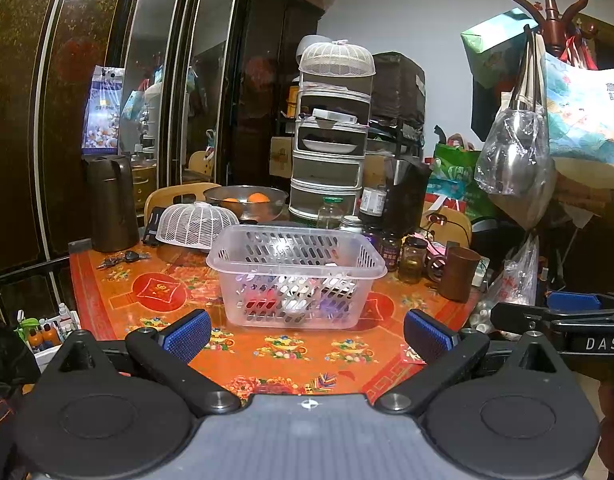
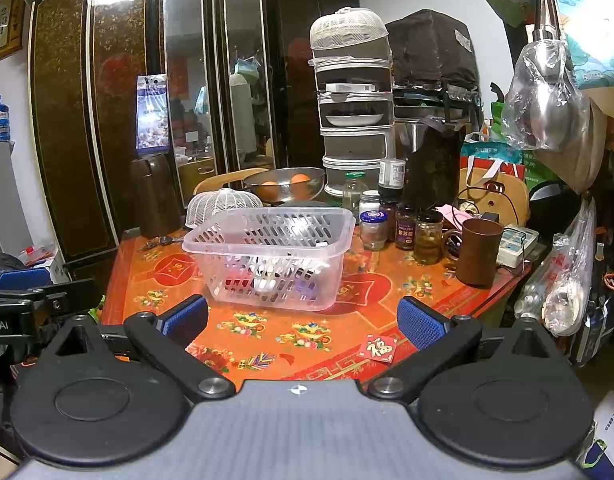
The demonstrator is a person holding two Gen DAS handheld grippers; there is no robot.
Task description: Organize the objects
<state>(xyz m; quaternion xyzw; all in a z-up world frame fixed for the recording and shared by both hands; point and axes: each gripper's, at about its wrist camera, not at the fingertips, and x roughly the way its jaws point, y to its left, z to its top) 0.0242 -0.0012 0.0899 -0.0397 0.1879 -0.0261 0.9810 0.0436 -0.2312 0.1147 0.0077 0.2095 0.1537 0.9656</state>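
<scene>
The left gripper (image 1: 307,338) is hanging low over the near edge of the orange flowered tabletop (image 1: 267,356), with its blue pads spread wide apart and holding nothing. The right gripper (image 2: 303,322) is doing the same, wide apart and holding nothing.

The clear plastic basket with slotted sides (image 1: 297,276) is sitting on the tabletop, straight ahead of the left gripper and a little beyond its pads, not touching them. From the right wrist view the basket (image 2: 271,256) is lying ahead and a bit to the left. Small colourful things are lying in the bottom of the basket, but they are too blurry to name.

Only the right wrist view is showing the small red paper square with a gold sign (image 2: 377,347), lying flat near the right pad. It is also showing the brown mug (image 2: 477,254) and the little jars (image 2: 405,228) more clearly, standing to the right of the basket. The white dome food cover (image 1: 197,226) is sitting behind the basket on the left.
</scene>
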